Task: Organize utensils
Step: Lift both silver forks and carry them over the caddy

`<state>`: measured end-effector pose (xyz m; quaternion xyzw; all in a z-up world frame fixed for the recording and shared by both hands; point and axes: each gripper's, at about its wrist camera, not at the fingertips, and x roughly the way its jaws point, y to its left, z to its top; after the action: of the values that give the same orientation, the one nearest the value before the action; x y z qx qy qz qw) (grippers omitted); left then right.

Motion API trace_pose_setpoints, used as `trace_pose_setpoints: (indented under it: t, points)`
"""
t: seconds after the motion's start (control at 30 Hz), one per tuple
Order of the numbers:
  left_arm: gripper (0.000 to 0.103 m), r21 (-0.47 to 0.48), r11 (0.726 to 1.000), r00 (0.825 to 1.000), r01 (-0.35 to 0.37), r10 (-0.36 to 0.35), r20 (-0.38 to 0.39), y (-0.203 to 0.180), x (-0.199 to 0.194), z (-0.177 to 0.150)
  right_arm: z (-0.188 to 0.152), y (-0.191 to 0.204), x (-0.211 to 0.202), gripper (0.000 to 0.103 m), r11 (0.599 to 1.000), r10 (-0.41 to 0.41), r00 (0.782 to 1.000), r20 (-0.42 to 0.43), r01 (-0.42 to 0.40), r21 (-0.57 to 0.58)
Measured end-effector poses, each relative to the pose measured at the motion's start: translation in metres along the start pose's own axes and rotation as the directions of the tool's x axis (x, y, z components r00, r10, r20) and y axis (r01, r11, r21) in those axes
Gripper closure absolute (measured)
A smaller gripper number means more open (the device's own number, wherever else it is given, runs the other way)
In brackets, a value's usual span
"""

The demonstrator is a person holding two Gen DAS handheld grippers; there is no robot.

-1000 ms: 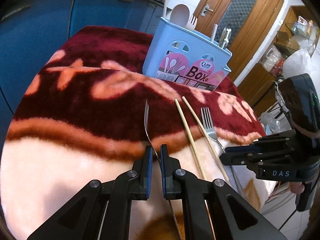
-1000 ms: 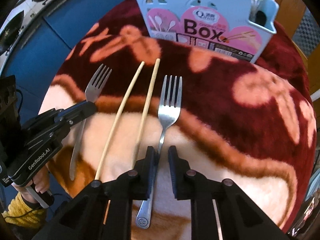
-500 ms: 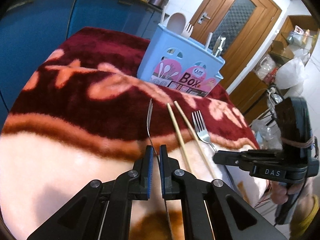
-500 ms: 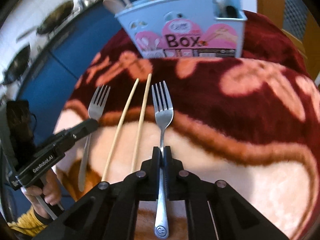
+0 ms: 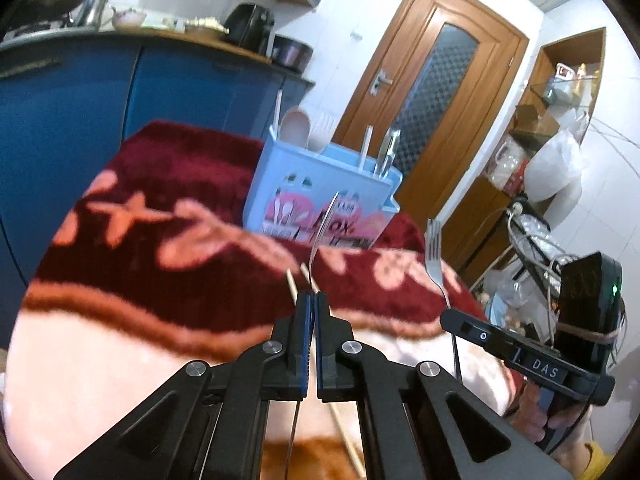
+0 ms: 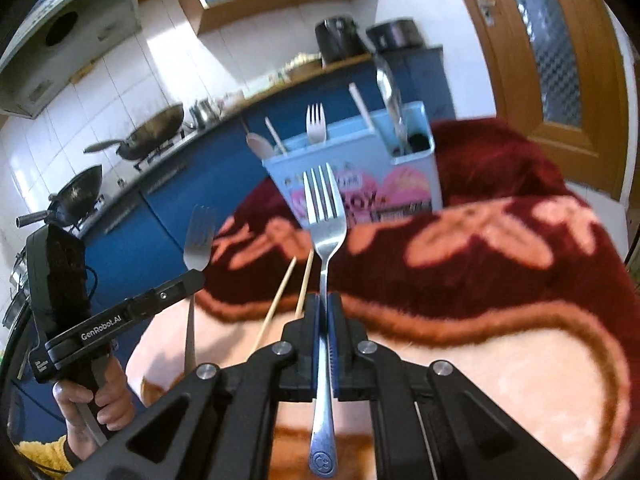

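Both grippers are clamping forks by their thin handles above the blanket, left gripper and right gripper, and either fork risks pivoting or slipping before reaching the blue utensil box, while the chopsticks are lying below

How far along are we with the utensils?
Done: several utensils already stand in the blue holder. In hand: left gripper and right gripper each clamp a fork, both lifted off the blanket. Left: both forks into the holder, then the chopsticks lying on the blanket.
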<state>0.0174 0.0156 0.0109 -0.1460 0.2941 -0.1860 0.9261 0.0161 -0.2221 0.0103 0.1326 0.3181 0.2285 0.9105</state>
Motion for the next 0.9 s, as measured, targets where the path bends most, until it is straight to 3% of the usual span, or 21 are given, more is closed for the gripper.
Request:
trace_pose_setpoints:
  t: [0.17, 0.4, 0.9]
  points:
    - [0.102, -0.020, 1.000, 0.999, -0.004, 0.004, 0.038, 0.000, -0.004, 0.009, 0.006, 0.007, -0.008, 0.098, 0.998, -0.038, 0.994, 0.103, 0.042, -0.037]
    - [0.102, -0.028, 1.000, 0.998, 0.002, 0.000, 0.070, -0.004, 0.001, 0.026, 0.019, 0.014, -0.017, 0.098, 0.993, -0.063, 0.981, 0.182, 0.080, -0.089]
    - [0.102, 0.005, 0.999, 0.994, 0.046, -0.046, 0.101, -0.033, 0.035, 0.072, 0.039, -0.002, -0.008, 0.098, 0.992, -0.065, 0.972, 0.224, 0.087, -0.088]
